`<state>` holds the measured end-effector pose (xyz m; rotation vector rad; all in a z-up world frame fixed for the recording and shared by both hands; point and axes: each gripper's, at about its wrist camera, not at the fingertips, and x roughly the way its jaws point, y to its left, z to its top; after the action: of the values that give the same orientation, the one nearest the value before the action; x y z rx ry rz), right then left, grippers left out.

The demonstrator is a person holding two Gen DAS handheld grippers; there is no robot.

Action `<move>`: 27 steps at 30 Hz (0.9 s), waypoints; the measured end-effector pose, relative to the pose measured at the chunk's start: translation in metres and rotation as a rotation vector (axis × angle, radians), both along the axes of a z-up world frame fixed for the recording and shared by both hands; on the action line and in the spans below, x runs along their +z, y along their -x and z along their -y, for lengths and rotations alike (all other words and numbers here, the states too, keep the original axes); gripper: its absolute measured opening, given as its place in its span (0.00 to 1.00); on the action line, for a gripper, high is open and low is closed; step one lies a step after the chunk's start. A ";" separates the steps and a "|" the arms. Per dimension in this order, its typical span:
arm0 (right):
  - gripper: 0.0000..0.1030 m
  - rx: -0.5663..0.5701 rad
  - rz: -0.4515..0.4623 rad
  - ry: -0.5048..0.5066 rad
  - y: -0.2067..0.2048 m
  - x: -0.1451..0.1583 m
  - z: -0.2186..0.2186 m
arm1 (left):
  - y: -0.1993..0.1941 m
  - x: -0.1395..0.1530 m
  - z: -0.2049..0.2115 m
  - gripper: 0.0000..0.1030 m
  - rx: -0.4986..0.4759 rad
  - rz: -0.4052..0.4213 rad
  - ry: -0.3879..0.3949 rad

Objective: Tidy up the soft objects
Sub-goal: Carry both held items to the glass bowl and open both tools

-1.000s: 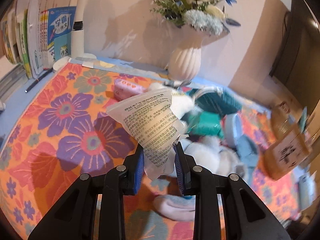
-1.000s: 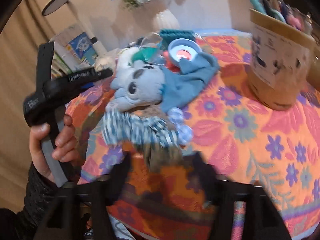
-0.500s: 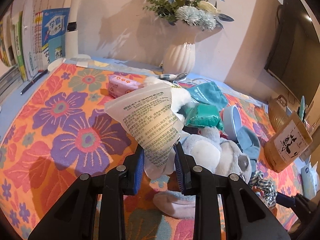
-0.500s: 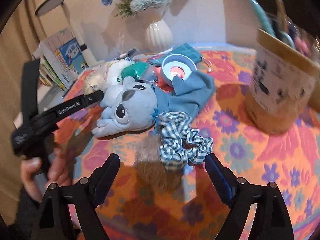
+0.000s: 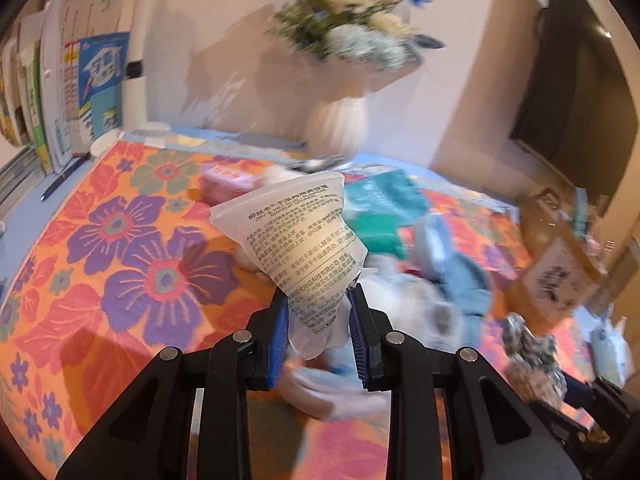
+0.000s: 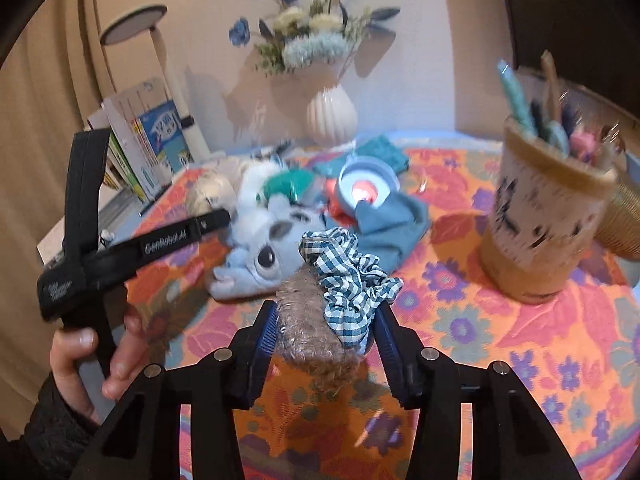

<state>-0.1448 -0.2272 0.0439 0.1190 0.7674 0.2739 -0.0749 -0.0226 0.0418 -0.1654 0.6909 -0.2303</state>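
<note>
Between right tool (image 6: pixel 324 344) pads: scrunchies (image 6: pixel 348 284).

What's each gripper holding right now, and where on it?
Left gripper: printed plastic pouch, pinched at its narrow lower end. Right gripper: brown fuzzy scrunchie with checked scrunchie, bunched together.

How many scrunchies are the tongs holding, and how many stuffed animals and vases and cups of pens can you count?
Scrunchies in the right tongs: 2, the checked scrunchie and the fuzzy brown scrunchie
Stuffed animals: 1, the blue plush toy
Vases: 1, the white vase
Pen cups: 1, the pen cup
Total: 5
</note>
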 end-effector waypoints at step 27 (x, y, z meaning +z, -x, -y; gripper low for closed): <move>0.46 -0.461 0.094 -0.136 0.098 0.072 0.165 | 0.145 0.074 0.193 0.24 -0.528 0.095 0.046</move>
<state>-0.2432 -0.3920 0.1157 0.4025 0.6081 -0.1071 -0.2195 -0.2161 0.1156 -0.0115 0.6249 -0.7555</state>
